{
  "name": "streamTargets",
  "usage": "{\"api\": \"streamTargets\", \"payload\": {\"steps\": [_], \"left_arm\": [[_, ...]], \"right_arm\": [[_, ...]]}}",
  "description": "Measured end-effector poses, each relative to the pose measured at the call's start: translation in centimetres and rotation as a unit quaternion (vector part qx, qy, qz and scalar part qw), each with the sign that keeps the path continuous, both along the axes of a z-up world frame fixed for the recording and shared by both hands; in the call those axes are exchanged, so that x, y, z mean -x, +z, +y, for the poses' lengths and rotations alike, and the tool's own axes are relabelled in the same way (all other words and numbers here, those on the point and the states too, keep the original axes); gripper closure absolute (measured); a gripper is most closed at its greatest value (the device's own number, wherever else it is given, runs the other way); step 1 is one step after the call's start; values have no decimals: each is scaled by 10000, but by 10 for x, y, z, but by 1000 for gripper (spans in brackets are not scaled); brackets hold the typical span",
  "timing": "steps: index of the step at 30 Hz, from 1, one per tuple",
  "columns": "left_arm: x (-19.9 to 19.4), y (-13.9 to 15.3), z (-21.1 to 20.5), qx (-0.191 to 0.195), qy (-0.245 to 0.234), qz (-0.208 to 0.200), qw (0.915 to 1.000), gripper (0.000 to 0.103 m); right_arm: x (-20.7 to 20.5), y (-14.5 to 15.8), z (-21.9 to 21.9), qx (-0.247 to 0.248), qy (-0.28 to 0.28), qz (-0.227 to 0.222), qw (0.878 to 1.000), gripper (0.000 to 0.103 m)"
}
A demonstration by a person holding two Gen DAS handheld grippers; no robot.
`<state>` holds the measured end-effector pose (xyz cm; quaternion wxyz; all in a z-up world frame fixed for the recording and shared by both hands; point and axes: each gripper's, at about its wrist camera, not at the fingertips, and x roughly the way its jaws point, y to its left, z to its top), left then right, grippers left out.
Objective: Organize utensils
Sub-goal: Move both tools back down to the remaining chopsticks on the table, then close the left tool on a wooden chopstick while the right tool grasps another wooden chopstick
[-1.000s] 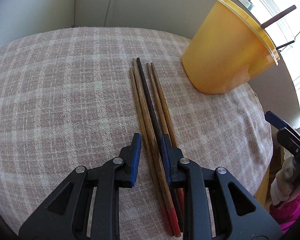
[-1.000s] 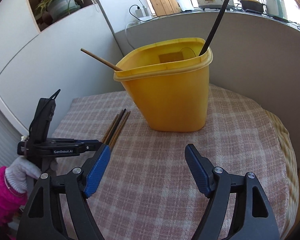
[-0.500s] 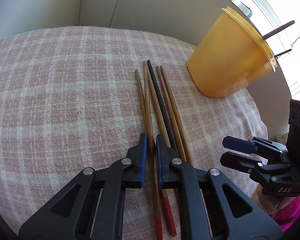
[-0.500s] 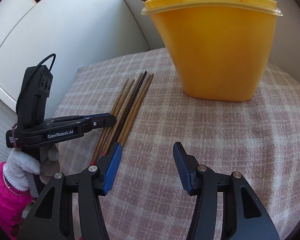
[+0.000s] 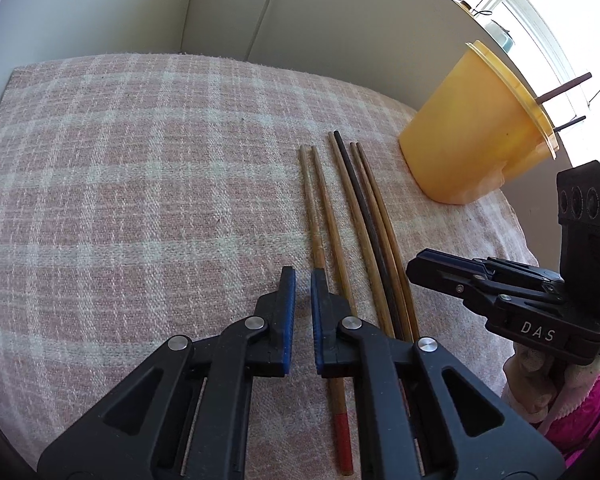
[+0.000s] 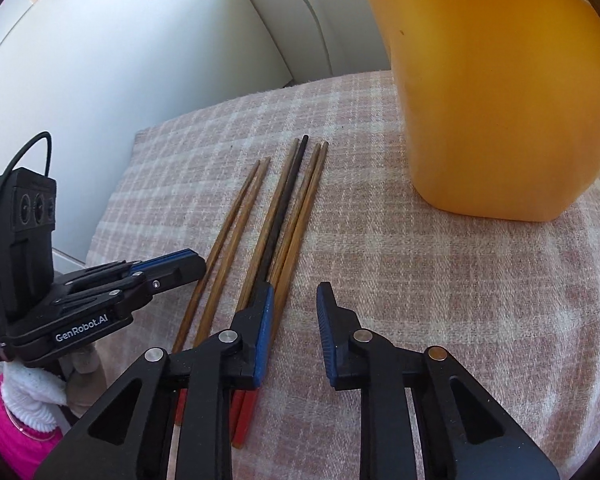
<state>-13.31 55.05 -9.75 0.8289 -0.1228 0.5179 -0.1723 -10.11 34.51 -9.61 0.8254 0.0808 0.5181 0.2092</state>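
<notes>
one pink and white checked cloth [image 5: 140, 200] is covering the table, and a tall yellow plastic tub [image 6: 500, 100] is standing on it near the far edge, already holding two sticks. six long chopsticks are lying flat on the cloth just beside the tub: a pair of brown wooden chopsticks [image 5: 324, 216] on the left, now split apart from four more, three brown and one black [image 6: 288, 204], which a second ago were lying in one tight bundle. the left gripper [image 5: 303, 280] is sitting with its jaws nearly pressed together and empty, its right finger over the separated pair. the right gripper [image 6: 294, 304] is coming in low, its jaws spread but narrower than before, with its left finger over the four. sorting looks underway; none of the six is lifted yet.
</notes>
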Motion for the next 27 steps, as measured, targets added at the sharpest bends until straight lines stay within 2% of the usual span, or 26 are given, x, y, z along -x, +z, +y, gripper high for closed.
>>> {"api": "streamTargets", "payload": {"steps": [13, 20, 24, 27], "left_arm": [[0, 3, 1, 234, 8, -2, 9997, 97], [-15, 2, -21, -116, -196, 39, 9997, 97], [-26, 3, -38, -490, -342, 71, 9982, 97], [-34, 1, -39, -516, -394, 127, 9978, 97]], "right_arm": [[-17, -7, 13, 122, -124, 191, 9997, 91], [-22, -9, 22, 395, -134, 181, 9990, 91], [-23, -9, 25, 484, -124, 195, 9986, 93], [-23, -9, 24, 497, -113, 222, 9985, 95]]}}
